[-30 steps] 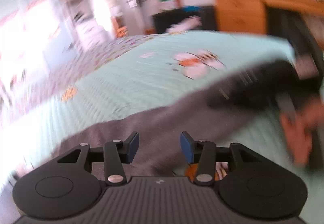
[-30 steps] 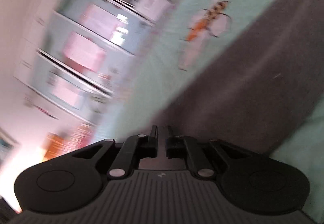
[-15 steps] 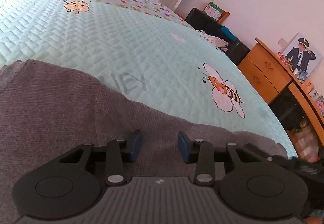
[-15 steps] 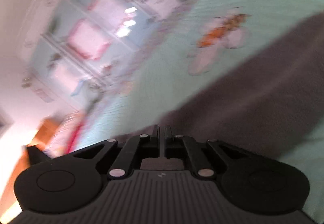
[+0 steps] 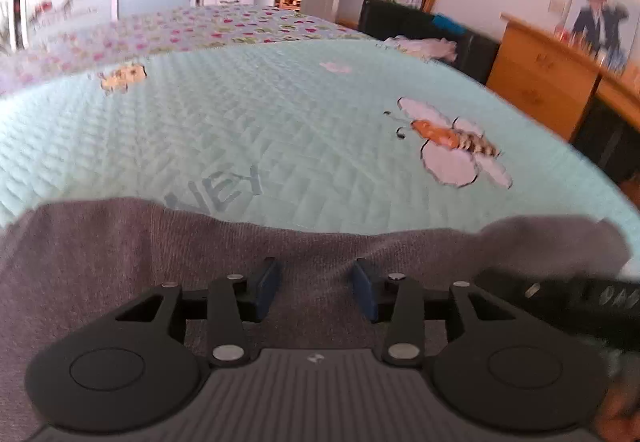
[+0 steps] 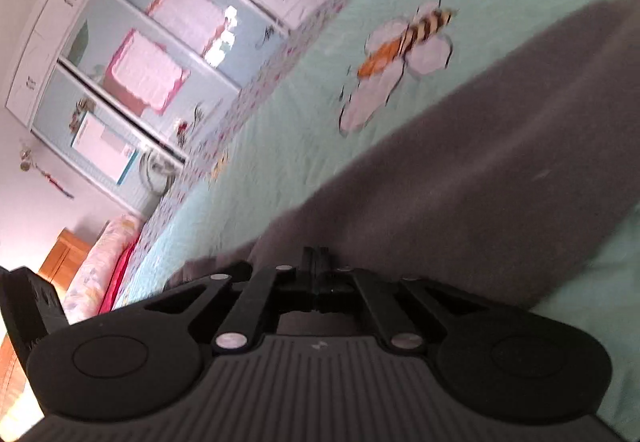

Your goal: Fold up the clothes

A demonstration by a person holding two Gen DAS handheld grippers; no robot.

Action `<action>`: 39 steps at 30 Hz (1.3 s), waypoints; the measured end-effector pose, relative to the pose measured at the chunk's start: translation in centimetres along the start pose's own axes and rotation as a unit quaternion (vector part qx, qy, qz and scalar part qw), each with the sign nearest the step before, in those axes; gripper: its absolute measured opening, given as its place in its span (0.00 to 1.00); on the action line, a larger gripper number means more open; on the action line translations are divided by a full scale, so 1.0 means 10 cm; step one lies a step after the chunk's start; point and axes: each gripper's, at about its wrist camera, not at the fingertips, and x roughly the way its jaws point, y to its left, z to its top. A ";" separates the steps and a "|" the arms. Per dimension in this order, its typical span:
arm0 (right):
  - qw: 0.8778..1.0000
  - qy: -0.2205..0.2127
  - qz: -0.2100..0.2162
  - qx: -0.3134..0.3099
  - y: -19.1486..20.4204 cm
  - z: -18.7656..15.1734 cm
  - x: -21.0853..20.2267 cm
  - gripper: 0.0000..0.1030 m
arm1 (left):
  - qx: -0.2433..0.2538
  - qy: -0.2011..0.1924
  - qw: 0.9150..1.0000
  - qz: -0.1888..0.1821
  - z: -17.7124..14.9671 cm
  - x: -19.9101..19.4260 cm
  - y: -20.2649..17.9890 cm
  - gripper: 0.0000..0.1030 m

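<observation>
A grey knitted garment (image 5: pixel 100 262) lies spread across the near part of a mint quilted bed cover (image 5: pixel 280 130). My left gripper (image 5: pixel 316 284) hovers just over it, open, with nothing between its blue pads (image 5: pixel 266 282). The other gripper's dark body (image 5: pixel 560 298) shows at the right edge of the left wrist view, by a lifted fold of the cloth. In the right wrist view the same grey garment (image 6: pixel 500 178) stretches away, and my right gripper (image 6: pixel 318 262) is shut on its edge; the view is strongly tilted.
A bee picture (image 5: pixel 452 142) is printed on the cover beyond the garment. A wooden dresser (image 5: pixel 552 82) and a dark seat (image 5: pixel 404 22) stand right of the bed. A wardrobe with sliding doors (image 6: pixel 152 74) lines the far wall. Pillows (image 6: pixel 108 258) lie at the bed's head.
The left view swung over the bed and settled level, the left gripper staying open above the garment. The right gripper stayed shut on the cloth while its view tilted and shifted.
</observation>
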 end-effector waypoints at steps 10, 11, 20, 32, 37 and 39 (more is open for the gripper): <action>0.997 -0.035 0.027 -0.061 0.24 0.02 -0.10 0.11 | 0.050 0.008 0.996 0.079 -0.03 0.00 -0.29 0.45; 0.998 -0.015 0.012 -0.059 0.19 0.02 -0.01 0.16 | 0.055 0.012 0.994 0.090 -0.02 0.01 -0.33 0.45; 0.986 -0.112 -0.079 -0.092 0.15 0.22 -0.15 0.08 | 0.109 0.025 0.980 0.163 0.00 0.05 -0.62 0.45; 0.991 -0.035 -0.066 -0.109 0.09 0.28 0.45 0.01 | -0.088 -0.099 0.963 0.234 -0.43 -1.42 0.59 0.43; 0.993 -0.049 -0.045 -0.094 0.02 0.11 0.27 0.01 | -0.161 -0.151 0.933 0.285 -0.72 -2.17 1.09 0.44; 0.995 -0.055 -0.032 -0.075 -0.09 -0.04 0.03 0.01 | -0.185 -0.152 0.923 0.302 -0.91 -2.49 1.26 0.46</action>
